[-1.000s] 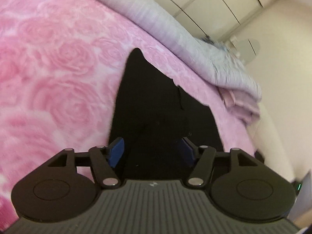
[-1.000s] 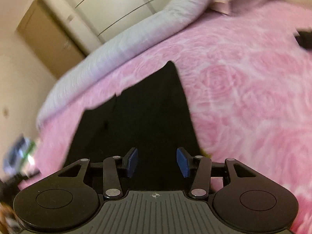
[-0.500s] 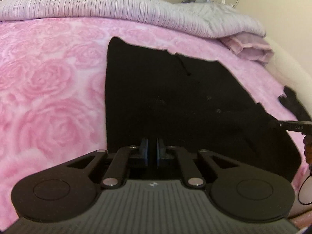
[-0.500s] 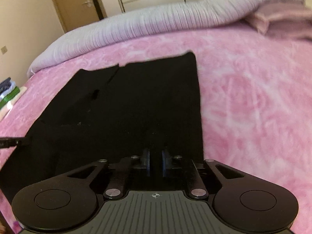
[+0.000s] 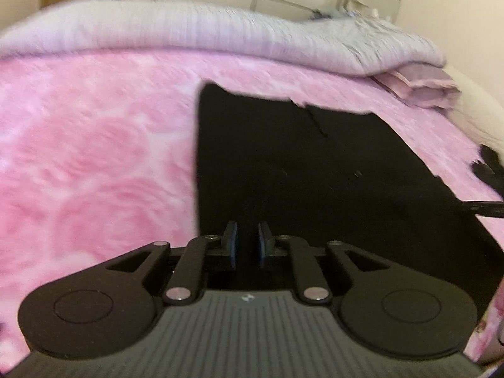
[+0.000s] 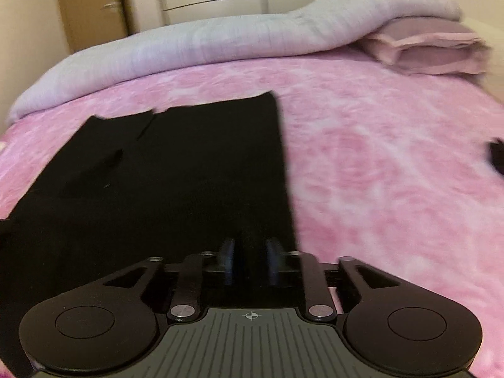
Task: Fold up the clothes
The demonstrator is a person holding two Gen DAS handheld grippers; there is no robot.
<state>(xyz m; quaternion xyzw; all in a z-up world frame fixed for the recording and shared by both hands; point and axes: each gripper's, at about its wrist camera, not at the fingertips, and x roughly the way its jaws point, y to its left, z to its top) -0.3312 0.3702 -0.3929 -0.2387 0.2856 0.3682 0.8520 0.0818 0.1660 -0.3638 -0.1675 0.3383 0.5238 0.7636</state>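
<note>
A black garment [image 5: 315, 173] lies spread flat on the pink rose bedspread [image 5: 94, 157]. My left gripper [image 5: 247, 245] sits at its near left corner. The jaws are drawn close, with dark cloth in the narrow gap. In the right wrist view the same garment [image 6: 189, 173] fills the left half. My right gripper [image 6: 250, 261] is at its near right corner, just inside the straight right edge. Its jaws are also nearly together over black cloth. The near hem is hidden under both tools.
A grey-lilac quilt [image 5: 220, 31] is bunched along the far side of the bed [image 6: 378, 173], with a folded pink pillow [image 6: 434, 47] at its right end. Another dark item [image 6: 497, 157] lies at the right edge. Wardrobe doors stand behind.
One second ago both grippers were wide open above the garment. They came down and closed at its near hem. Since half a second ago the gaps look slightly wider and the views shifted.
</note>
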